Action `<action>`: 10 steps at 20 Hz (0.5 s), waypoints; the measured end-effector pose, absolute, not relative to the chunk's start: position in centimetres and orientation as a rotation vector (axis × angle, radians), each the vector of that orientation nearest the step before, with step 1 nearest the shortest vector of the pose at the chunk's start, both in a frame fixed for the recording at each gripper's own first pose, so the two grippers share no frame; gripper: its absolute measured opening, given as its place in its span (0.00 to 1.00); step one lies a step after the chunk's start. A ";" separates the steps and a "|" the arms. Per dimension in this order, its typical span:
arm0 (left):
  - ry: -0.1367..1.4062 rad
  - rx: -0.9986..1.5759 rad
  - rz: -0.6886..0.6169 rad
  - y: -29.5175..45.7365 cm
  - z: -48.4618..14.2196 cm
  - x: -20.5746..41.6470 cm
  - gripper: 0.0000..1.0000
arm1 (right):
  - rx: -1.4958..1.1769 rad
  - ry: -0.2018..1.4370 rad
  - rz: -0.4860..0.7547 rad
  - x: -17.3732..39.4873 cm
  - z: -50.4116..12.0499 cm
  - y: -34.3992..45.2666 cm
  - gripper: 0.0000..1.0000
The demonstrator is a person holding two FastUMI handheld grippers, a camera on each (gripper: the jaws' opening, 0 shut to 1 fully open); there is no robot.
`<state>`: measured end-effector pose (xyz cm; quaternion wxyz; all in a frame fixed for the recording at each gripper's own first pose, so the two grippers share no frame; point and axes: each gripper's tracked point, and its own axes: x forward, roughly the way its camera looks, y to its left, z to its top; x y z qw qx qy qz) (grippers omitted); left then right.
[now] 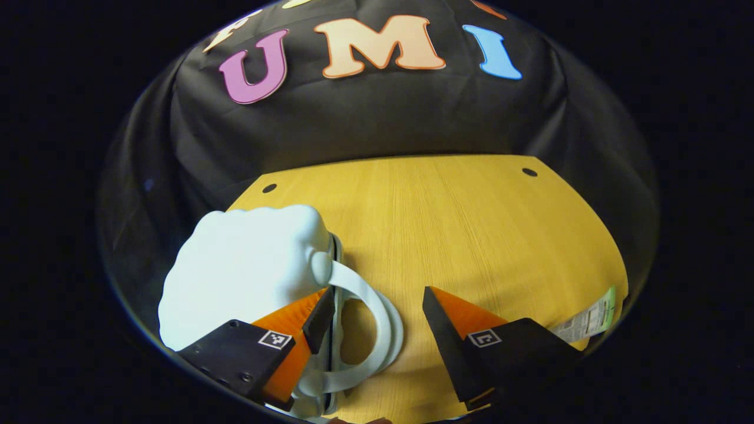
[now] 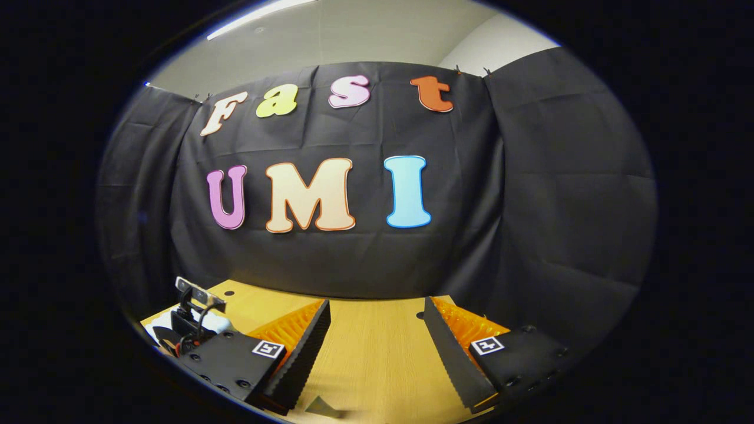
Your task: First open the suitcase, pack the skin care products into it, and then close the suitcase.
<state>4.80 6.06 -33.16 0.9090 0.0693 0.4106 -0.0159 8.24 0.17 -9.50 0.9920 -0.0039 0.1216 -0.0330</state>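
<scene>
Pale, glossy plastic at the left tool (image 1: 371,321): a small white suitcase (image 1: 241,271) lies at about 9 o'clock on the desk (image 1: 471,224), its looped handle (image 1: 371,330) reaching in between the spread fingers. One finger (image 1: 318,321) sits against the handle and the seam of the shell; the other stands well apart over bare wood. No pinch yet. My reading: the tool is lined up on the handle or seam to lift the lid, so the opening step is in hand. The case looks closed; what is inside cannot be told.

At about 4 o'clock in the left gripper view, a packet with a printed label (image 1: 589,321) lies at the desk's edge, likely one of the skin care products, partly behind the tool body.

Right tool (image 2: 377,344): fingers spread, holding nothing, raised over the desk and pointed at the cloth wall (image 2: 353,259). Probably parked clear while the left one works. At 8 o'clock in the right gripper view the other gripper's camera mount (image 2: 197,321) shows over something white, likely the suitcase.
</scene>
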 end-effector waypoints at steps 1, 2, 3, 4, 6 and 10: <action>0.875 0.121 -0.041 5.7 -33.9 4.4 0.92 | -0.014 0.243 -0.071 8.2 -9.4 0.1 0.99; 0.899 0.103 -0.056 5.1 -34.6 4.2 0.95 | -0.022 0.240 -0.079 8.1 -9.4 -0.1 0.99; 0.922 0.087 -0.069 4.8 -35.0 3.9 0.94 | -0.021 0.237 -0.079 8.0 -9.3 -0.1 0.99; 0.938 0.076 -0.076 4.6 -35.5 3.7 0.91 | -0.018 0.234 -0.073 7.8 -9.3 0.2 0.99; 0.978 0.057 -0.080 4.6 -36.8 3.3 0.90 | -0.027 0.235 -0.073 7.5 -9.6 0.0 0.99; 1.022 0.035 -0.130 4.1 -37.2 3.0 0.72 | -0.037 0.231 -0.068 6.9 -9.4 0.1 0.99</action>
